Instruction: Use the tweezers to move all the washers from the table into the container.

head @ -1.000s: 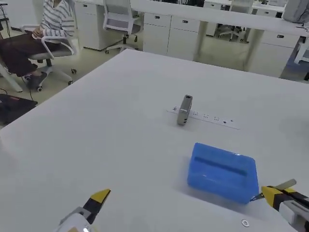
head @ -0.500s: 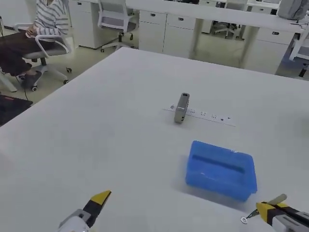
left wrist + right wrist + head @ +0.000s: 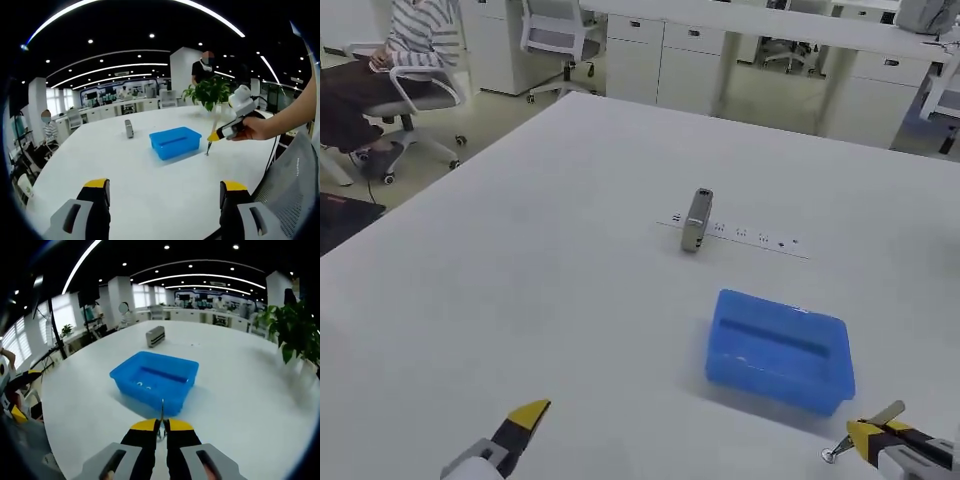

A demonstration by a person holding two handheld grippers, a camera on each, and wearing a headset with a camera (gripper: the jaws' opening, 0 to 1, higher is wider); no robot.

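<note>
Right claw (image 3: 161,424) is pressed together, pinching the tweezers (image 3: 162,412). The tweezer tips stand just short of the near wall of the blue container (image 3: 150,377), with a washer (image 3: 830,456) at the tip. Two washers (image 3: 142,385) lie inside the container. Left claw (image 3: 162,186) is spread wide, well apart from the container, above the worktop (image 3: 570,250).

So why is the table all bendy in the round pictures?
Left gripper view: the fisheye lens bows the table and ceiling lights; right gripper view: same curving around the blue container; head view: table edges run straight.
</note>
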